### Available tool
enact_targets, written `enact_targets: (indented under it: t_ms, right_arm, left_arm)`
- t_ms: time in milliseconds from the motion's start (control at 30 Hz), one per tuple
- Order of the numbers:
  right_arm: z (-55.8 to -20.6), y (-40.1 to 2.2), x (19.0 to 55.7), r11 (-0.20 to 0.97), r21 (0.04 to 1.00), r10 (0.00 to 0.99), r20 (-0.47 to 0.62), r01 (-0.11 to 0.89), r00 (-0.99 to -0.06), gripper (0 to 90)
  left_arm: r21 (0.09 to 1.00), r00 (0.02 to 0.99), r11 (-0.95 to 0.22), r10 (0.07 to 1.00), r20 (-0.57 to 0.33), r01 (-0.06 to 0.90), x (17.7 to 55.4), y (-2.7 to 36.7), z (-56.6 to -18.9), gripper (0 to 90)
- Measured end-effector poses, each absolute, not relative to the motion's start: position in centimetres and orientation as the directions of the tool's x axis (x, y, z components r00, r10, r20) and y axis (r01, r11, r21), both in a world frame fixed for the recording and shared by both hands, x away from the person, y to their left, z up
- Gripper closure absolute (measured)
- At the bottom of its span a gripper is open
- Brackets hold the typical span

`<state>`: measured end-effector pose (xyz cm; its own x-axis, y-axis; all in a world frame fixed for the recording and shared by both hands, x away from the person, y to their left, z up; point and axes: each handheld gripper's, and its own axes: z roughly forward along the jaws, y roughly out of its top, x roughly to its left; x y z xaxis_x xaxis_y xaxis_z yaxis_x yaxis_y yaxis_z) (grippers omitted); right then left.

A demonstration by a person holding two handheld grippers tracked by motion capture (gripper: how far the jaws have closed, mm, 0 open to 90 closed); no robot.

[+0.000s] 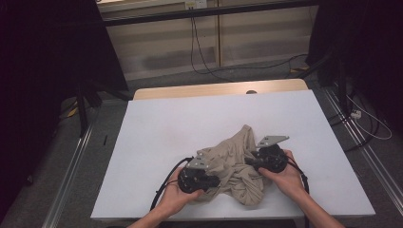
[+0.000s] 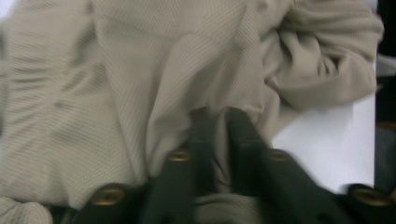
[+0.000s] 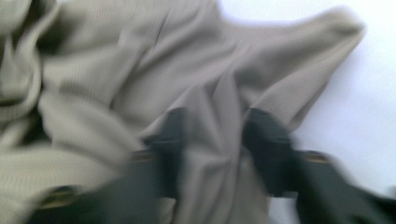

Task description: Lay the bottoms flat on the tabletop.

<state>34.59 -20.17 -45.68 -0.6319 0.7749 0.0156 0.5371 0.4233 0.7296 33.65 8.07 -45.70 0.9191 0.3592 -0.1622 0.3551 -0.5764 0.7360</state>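
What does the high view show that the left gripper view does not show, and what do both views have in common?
The high view alone gives the whole scene: both hands, the left gripper and right gripper at opposite sides of the crumpled beige garment, the far wooden table edge and the floor cables. The left gripper view alone gives the ribbed weave and a fold of cloth pinched between the nearly closed jaws. Both show the garment lying on the white table top.
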Motion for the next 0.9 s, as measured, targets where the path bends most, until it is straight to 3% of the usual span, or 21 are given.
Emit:
enact_targets:
  t_ms: [100, 233, 300, 367, 433, 467, 500, 633, 733, 900]
  right_arm:
    - [-45.4, -20.3, 33.3, 0.437, 0.722, 0.756, 0.029, 0.536, -0.654, 87.8]
    - [-45.1, -20.3, 30.7, 0.447, 0.708, 0.726, 0.070, 0.547, -0.684, 88.5]
    - [-45.0, -20.4, 30.1, 0.450, 0.706, 0.724, 0.070, 0.547, -0.686, 88.4]
    - [-44.8, -20.7, 29.4, 0.436, 0.711, 0.728, 0.084, 0.553, -0.681, 84.3]
    - [-44.6, -21.1, 29.0, 0.416, 0.739, 0.742, 0.061, 0.530, -0.667, 71.2]
    - [-44.3, -21.3, 29.2, 0.406, 0.756, 0.748, 0.048, 0.513, -0.662, 68.7]
    - [-43.7, -21.8, 30.0, 0.379, 0.785, 0.756, 0.043, 0.490, -0.653, 57.6]
    - [-42.5, -22.7, 32.4, 0.334, 0.812, 0.784, 0.042, 0.479, -0.619, 54.1]
    - [-42.0, -23.0, 33.8, 0.327, 0.813, 0.801, 0.032, 0.481, -0.598, 55.4]
    - [-42.0, -23.7, 38.4, 0.286, 0.817, 0.855, 0.018, 0.500, -0.519, 66.9]
  left_arm:
    - [0.738, 0.935, -0.600, 0.334, -0.121, 0.310, 32.9, 8.3, -45.3, 66.2]
    - [0.780, 0.932, -0.552, 0.345, -0.107, 0.294, 32.2, 9.3, -44.0, 55.6]
    - [0.786, 0.931, -0.544, 0.348, -0.107, 0.293, 32.2, 9.5, -43.7, 54.8]
    - [0.801, 0.923, -0.521, 0.371, -0.099, 0.295, 32.3, 10.0, -43.1, 50.7]
    - [0.806, 0.911, -0.505, 0.401, -0.098, 0.309, 32.6, 10.5, -42.5, 50.5]
    - [0.816, 0.909, -0.484, 0.403, -0.112, 0.315, 32.8, 10.8, -42.3, 48.2]
    - [0.832, 0.896, -0.458, 0.432, -0.099, 0.313, 33.2, 11.3, -41.7, 42.5]
    - [0.869, 0.868, -0.388, 0.488, -0.088, 0.307, 34.5, 12.1, -40.7, 34.7]
    - [0.867, 0.850, -0.387, 0.522, -0.075, 0.315, 35.6, 12.1, -40.7, 32.4]
    - [0.852, 0.788, -0.359, 0.609, -0.095, 0.380, 39.1, 11.8, -42.1, 26.2]
